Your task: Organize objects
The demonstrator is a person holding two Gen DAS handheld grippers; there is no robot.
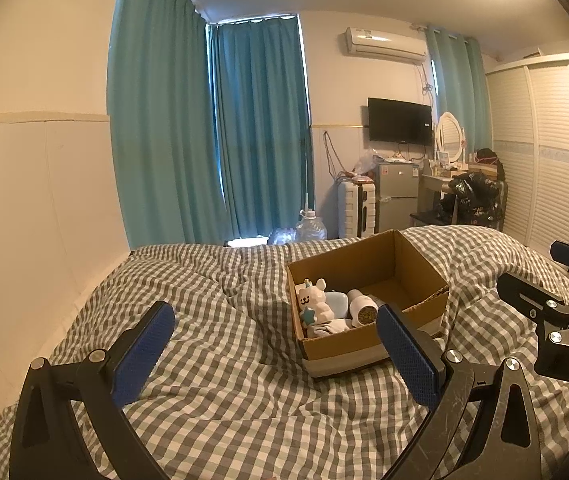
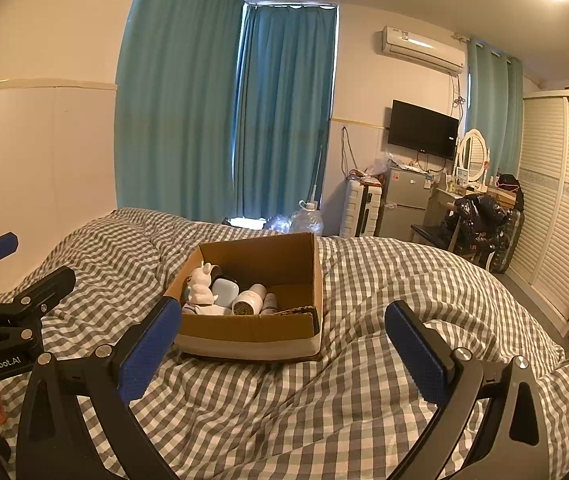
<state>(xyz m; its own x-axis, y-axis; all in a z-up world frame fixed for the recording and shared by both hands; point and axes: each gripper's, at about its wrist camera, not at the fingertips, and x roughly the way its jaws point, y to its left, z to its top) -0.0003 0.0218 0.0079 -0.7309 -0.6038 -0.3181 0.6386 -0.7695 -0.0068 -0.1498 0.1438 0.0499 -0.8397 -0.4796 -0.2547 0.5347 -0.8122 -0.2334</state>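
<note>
An open cardboard box [image 1: 412,276] [image 2: 284,332] stands on the checked bedspread [image 1: 220,392] [image 2: 324,400]. Inside lie a white toy animal [image 1: 318,298] [image 2: 200,290], a pale blue case [image 1: 337,304] [image 2: 225,292], a white cylinder with a speckled end [image 1: 362,307] [image 2: 247,300] and a small bottle [image 2: 270,302]. My left gripper [image 1: 276,344] is open and empty above the bed, just in front and left of the box. My right gripper [image 2: 284,344] is open and empty in front of the box. Each gripper shows at the edge of the other's view.
The bed fills the foreground, with a white wall to the left. Beyond the bed are teal curtains [image 1: 204,140], a water jug [image 1: 311,227], a small fridge [image 1: 396,196], a wall television [image 1: 399,121], a dressing table with a mirror [image 1: 450,134] and a louvred wardrobe [image 1: 536,152].
</note>
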